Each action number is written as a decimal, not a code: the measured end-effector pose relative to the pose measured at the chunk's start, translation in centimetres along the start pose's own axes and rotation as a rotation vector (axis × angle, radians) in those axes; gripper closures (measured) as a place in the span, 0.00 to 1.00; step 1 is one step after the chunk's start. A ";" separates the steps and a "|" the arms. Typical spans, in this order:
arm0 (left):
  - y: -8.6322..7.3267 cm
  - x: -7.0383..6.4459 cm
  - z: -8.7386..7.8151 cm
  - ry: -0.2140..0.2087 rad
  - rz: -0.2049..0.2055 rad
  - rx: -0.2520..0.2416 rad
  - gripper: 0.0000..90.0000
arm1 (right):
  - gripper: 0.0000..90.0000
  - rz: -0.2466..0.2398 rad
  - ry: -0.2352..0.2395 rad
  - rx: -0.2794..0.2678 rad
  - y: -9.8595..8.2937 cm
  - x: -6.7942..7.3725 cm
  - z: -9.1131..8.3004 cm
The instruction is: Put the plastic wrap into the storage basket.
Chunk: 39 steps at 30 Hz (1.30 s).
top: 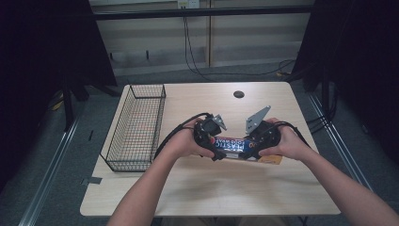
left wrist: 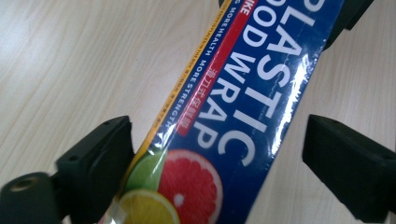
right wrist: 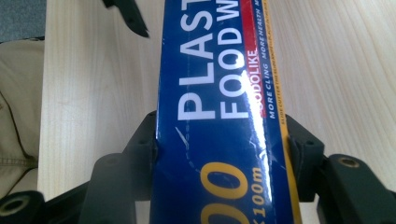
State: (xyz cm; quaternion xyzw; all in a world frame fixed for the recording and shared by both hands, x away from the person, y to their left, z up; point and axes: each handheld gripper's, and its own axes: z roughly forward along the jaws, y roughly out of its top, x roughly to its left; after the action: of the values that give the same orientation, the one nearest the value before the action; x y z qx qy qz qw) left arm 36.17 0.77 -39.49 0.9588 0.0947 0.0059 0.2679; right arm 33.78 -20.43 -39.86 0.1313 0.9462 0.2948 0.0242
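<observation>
Blue box reads "PLASTIC FOOD WRAP", "100m".

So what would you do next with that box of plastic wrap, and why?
Probably close the left gripper: its jaws straddle the box of plastic wrap with a gap on one side, while the right gripper already clamps the other end. Then both could carry it toward the wire basket.
</observation>
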 end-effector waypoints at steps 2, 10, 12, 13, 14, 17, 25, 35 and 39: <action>0.0 0.0 0.2 0.014 0.015 0.009 0.15 | 0.47 -0.008 0.002 0.000 0.2 0.0 -0.1; 0.7 -0.1 0.2 -0.019 0.027 0.092 0.36 | 0.45 -0.067 0.031 -0.004 0.3 -0.4 0.0; 0.9 -0.6 0.3 -0.016 0.047 0.131 0.40 | 0.43 -0.088 0.035 -0.007 0.2 -0.6 0.0; 1.0 -1.0 0.4 -0.016 0.034 0.134 0.43 | 0.40 -0.062 0.055 -0.029 0.2 -0.9 -0.1; 0.9 -1.1 0.4 -0.029 -0.017 0.120 0.45 | 0.30 -0.001 0.065 -0.079 0.1 -1.3 -0.4; 0.8 -0.9 -0.1 -0.015 -0.081 0.089 0.48 | 0.13 0.044 0.006 -0.081 -0.1 -1.7 -1.1; -0.7 0.4 -1.3 0.066 -0.225 0.161 0.49 | 0.04 0.195 -0.139 -0.140 -1.9 -3.0 -4.1; -1.6 1.5 -3.3 0.126 -0.334 0.150 0.49 | 0.03 0.222 -0.167 -0.151 -2.9 -1.6 -4.2; -1.8 1.8 -4.0 0.151 -0.378 0.147 0.49 | 0.03 0.250 -0.171 -0.182 -3.3 -1.2 -3.9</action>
State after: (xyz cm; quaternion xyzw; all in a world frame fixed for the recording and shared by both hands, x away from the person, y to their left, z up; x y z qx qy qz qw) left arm 37.35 4.68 -37.11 0.9378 0.2927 0.0205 0.1857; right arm 33.67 -25.48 -38.48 0.2700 0.8863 0.3677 0.0794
